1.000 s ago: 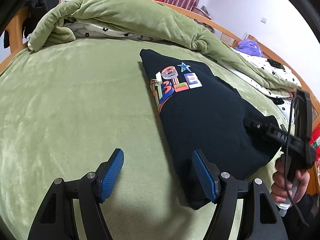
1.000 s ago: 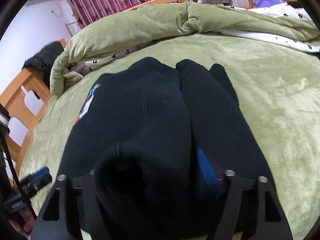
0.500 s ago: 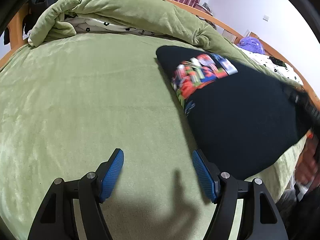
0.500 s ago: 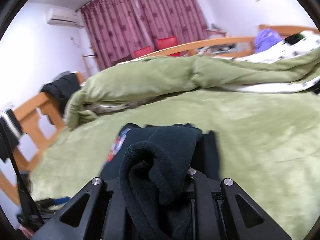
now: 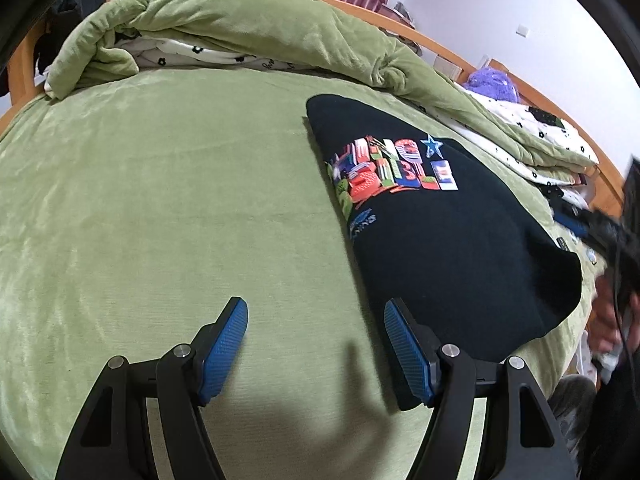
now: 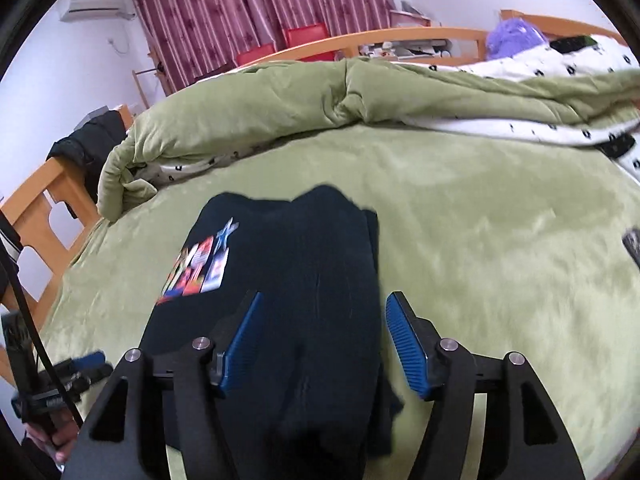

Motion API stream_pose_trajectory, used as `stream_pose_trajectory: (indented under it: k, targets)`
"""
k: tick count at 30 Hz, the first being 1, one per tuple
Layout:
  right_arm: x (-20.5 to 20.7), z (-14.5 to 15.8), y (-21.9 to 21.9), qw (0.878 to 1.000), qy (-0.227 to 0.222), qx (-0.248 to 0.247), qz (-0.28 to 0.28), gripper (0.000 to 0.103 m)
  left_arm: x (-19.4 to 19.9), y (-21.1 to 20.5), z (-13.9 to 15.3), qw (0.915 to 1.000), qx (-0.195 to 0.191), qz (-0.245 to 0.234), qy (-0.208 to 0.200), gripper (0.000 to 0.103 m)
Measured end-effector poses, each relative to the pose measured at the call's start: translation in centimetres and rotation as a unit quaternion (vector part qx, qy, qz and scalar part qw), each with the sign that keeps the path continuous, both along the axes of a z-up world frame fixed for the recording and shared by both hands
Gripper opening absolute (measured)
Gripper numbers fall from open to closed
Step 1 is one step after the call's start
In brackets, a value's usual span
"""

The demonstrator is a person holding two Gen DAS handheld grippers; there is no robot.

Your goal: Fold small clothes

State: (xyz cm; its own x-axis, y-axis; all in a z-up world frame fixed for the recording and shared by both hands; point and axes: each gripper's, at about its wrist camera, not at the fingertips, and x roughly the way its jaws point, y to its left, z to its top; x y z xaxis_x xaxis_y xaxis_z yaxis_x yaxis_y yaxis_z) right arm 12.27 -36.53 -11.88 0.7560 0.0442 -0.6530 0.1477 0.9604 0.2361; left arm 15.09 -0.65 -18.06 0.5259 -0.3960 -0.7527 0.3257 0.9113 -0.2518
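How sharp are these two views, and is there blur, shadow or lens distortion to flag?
Left wrist view: mostly sharp, the print on the dark sweatshirt readable in shape; the right gripper at the edge is smeared; a soft shadow falls between the left gripper fingers. Right wrist view: motion blur softens garment and quilt. Both: strong fisheye bulge, dark corners.

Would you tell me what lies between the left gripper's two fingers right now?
Only bare green bedspread lies between the left gripper fingers; the dark folded sweatshirt sits just beside its right finger, as the left wrist view shows.

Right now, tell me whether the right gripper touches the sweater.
Apart: in the right wrist view the opening right gripper stands above the sweater, its pads clear of the cloth.
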Motion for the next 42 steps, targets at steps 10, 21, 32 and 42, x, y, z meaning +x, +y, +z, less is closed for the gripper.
stream_pose_trajectory:
  k: [10, 21, 32, 42]
  targets:
    - [9.3, -5.1, -2.0, 0.993, 0.090, 0.039, 0.065, 0.039, 1.7, -2.6, 0.3, 0.9998, -0.002, -0.016, 0.012, 0.069]
    - [8.0, -2.9, -0.6, 0.989, -0.038, -0.071, 0.123, 0.015, 2.1, -5.3, -0.1, 0.9998, -0.010, -0.016, 0.007, 0.070]
    - [5.8, -3.1, -2.8, 0.998, 0.031, -0.030, 0.044, 0.047, 1.5, -4.8, 0.3, 0.9999, -0.001, -0.015, -0.001, 0.070]
    - [0.9, -7.0, 0.8, 0.992, 0.039, -0.099, 0.061, 0.017, 0.6, -4.9, 0.1, 0.9992, -0.031, -0.020, 0.015, 0.070]
